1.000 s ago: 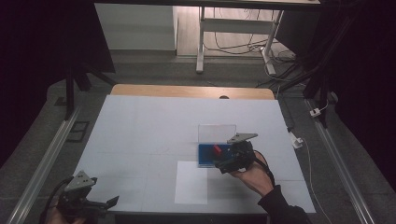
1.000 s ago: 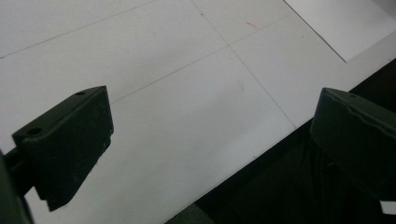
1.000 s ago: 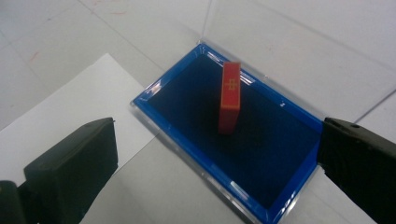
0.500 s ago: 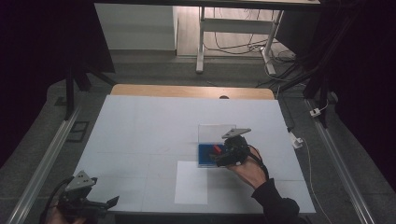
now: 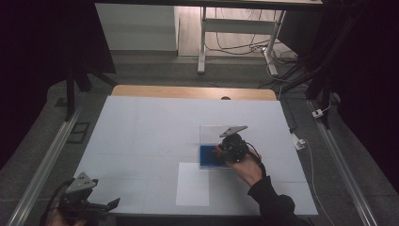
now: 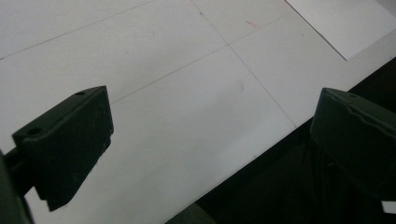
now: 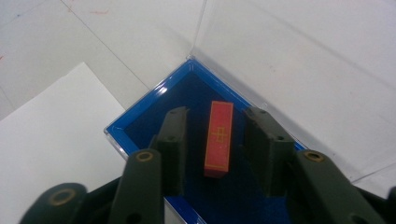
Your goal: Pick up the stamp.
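Red block (image 7: 218, 139) in blue tray (image 7: 140, 122) – R tongs (image 7: 218, 150) closing, untouched; clear lid (image 7: 299, 51) behind; L tongs (image 6: 210, 154) released.

Upright clear lid (image 7: 289, 51) behind red block (image 7: 218, 138)

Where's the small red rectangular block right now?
The small red rectangular block lies on the blue lining of the clear-lidded case, between the right gripper jaws, untouched; in the high view, right of table centre.
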Action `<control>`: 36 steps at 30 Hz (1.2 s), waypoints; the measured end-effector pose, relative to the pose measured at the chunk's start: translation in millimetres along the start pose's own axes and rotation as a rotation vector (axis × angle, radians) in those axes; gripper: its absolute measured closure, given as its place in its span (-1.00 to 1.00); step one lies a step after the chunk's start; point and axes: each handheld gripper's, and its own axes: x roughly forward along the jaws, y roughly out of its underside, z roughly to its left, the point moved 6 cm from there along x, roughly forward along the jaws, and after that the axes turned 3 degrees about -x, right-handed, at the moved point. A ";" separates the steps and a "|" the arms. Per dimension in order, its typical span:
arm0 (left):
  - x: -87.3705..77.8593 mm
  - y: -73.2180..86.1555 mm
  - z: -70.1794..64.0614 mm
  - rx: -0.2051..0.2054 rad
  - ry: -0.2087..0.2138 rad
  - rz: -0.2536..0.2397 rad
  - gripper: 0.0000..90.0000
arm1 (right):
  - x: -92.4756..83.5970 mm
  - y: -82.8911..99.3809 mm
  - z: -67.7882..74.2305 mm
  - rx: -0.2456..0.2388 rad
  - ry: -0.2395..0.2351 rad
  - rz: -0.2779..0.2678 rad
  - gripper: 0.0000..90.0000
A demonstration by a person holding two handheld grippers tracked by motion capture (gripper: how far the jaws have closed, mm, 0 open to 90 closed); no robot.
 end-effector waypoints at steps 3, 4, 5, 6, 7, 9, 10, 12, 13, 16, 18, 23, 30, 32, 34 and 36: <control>0.1 0.0 0.0 0.001 0.000 0.000 -1.00 | 0.8 -0.4 0.4 0.005 0.002 0.006 0.44; 0.1 0.0 0.0 0.001 0.000 0.000 -1.00 | 1.2 -0.6 -0.2 -0.004 0.007 0.006 0.45; 0.1 0.0 0.1 0.003 0.000 0.000 -1.00 | 1.3 -0.5 -0.2 -0.003 0.011 0.010 0.49; 0.2 0.0 -0.1 0.002 0.000 0.001 -1.00 | 1.7 -0.4 -0.1 0.000 0.008 0.011 0.52; 0.2 0.0 -0.1 0.002 0.000 0.001 -1.00 | 1.9 -0.4 -0.1 0.000 0.007 0.011 0.55; 0.1 0.0 -0.2 0.002 0.000 0.001 -1.00 | 2.4 -0.5 -0.1 -0.001 0.008 0.010 0.65; 0.1 0.0 -0.2 0.002 0.000 0.001 -1.00 | 2.2 -0.6 -0.1 -0.004 0.010 0.011 0.71; 0.2 0.0 -0.1 0.005 0.000 0.001 -1.00 | 2.2 -0.8 0.1 -0.008 0.013 0.010 0.76; 0.2 0.0 -0.2 0.005 0.000 0.001 -1.00 | 2.1 -0.9 0.1 -0.009 0.013 0.011 0.76; 0.1 0.0 -0.2 0.006 0.000 0.001 -1.00 | 1.0 -1.2 -0.8 -0.003 0.009 0.004 0.77; 0.0 0.0 -0.1 0.005 -0.001 0.000 -1.00 | -0.1 -1.8 -1.4 0.001 0.006 -0.005 0.77; 0.0 0.0 -0.3 0.007 -0.001 0.001 -1.00 | -10.0 -3.7 -2.8 0.009 -0.016 -0.040 0.77; 0.4 0.0 -1.0 0.014 -0.004 0.007 -1.00 | -20.7 -4.4 -1.1 -0.016 -0.042 -0.077 0.78; 0.4 0.0 -0.9 0.014 -0.004 0.006 -1.00 | -23.2 -5.2 -0.7 -0.010 -0.049 -0.091 0.78; 0.3 -0.1 -0.8 0.013 -0.002 0.006 -1.00 | -25.7 -5.4 -0.9 -0.018 -0.054 -0.098 0.78; 0.4 0.0 -1.1 0.012 -0.002 0.006 -1.00 | -26.8 -5.3 -0.9 -0.019 -0.056 -0.102 0.78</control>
